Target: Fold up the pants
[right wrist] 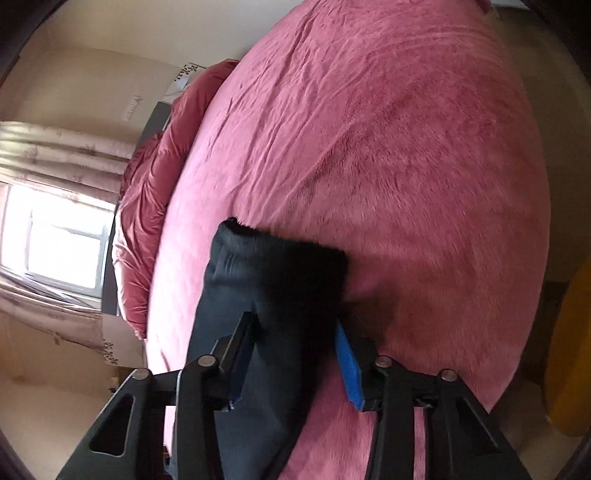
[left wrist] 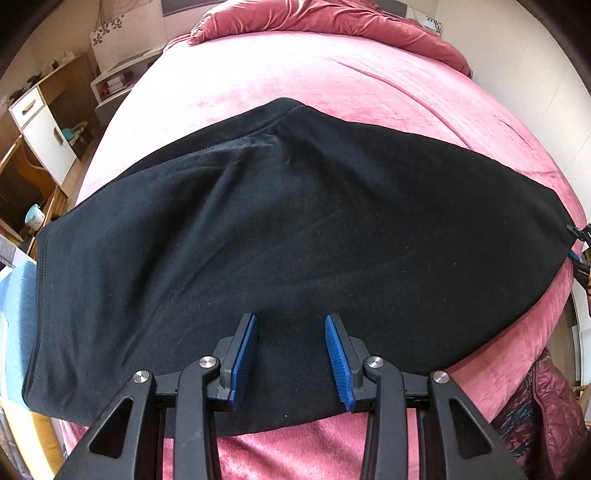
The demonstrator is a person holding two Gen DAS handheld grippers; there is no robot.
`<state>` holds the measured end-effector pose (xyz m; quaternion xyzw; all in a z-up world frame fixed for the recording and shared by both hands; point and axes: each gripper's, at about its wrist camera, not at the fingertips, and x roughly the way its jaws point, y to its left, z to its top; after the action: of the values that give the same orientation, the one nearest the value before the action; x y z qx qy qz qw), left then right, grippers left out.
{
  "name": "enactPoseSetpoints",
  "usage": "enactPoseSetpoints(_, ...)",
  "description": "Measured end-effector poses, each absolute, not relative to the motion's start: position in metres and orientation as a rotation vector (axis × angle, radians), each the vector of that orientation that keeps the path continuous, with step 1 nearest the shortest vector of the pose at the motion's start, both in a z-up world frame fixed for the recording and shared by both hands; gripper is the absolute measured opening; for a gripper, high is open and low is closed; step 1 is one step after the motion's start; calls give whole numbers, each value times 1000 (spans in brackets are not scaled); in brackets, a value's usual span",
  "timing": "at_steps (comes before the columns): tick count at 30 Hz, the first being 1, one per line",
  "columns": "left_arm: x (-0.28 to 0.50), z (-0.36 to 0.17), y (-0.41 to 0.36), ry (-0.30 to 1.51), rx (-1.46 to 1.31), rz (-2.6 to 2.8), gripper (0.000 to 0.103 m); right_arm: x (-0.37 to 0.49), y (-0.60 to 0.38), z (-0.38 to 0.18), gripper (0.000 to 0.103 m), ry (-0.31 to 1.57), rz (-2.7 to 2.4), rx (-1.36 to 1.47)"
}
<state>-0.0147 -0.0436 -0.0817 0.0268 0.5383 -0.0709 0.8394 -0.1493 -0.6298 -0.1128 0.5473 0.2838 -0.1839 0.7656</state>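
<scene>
**Black pants spread on a pink bed, one end bunched in the right claw**

Black fleece pants (left wrist: 288, 229) spread flat across the pink plush bedspread (left wrist: 258, 85), running side to side in the left wrist view, near edge just short of the bed's edge. Left gripper (left wrist: 291, 354) poised over that near edge, pointing steeply down, blue pads (left wrist: 243, 358) standing apart with only flat cloth below and between them; open, pinching nothing. Tip of the other gripper just visible at the far right end of the cloth.

In the right wrist view, blurred: a folded bunch of the same pants (right wrist: 273, 295) running up between the fingers of the right gripper (right wrist: 295, 354), hem end sticking out past the fingertips over the bedspread (right wrist: 369, 147). Cloth pressed against the left-hand finger; right-hand blue pad (right wrist: 349, 369) at the fabric's edge. Firm pinch or not: cannot tell. Rumpled dark-red duvet (left wrist: 325, 18) heaped at the head of the bed.
</scene>
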Motion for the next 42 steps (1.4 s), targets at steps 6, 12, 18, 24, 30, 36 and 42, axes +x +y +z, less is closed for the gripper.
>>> enactPoseSetpoints(6,-16,-76,-42,1132,33,-155,39,-123,-626,-86,19,681,-414,1042)
enactPoseSetpoints(12,-16,-70,-29,1116,-30,-179,39,-114,-588,-17,19,634,-253,862)
enactPoseSetpoints(18,-18,-62,-16,1091,-79,-208,39,-84,-514,32,19,655,-56,690)
enactPoseSetpoints(24,-22,-52,-4,1065,-90,-204,39,-51,-400,38,19,761,170,525)
enactPoseSetpoints(30,-26,-46,10,1055,-61,-136,39,-31,-283,6,19,914,359,359)
enactPoseSetpoints(36,-42,-34,21,1021,-31,-62,39,-34,-198,-45,19,1060,452,212)
enactPoseSetpoints(42,-57,-23,22,977,13,14,39,-40,-152,-78,19,1123,459,73)
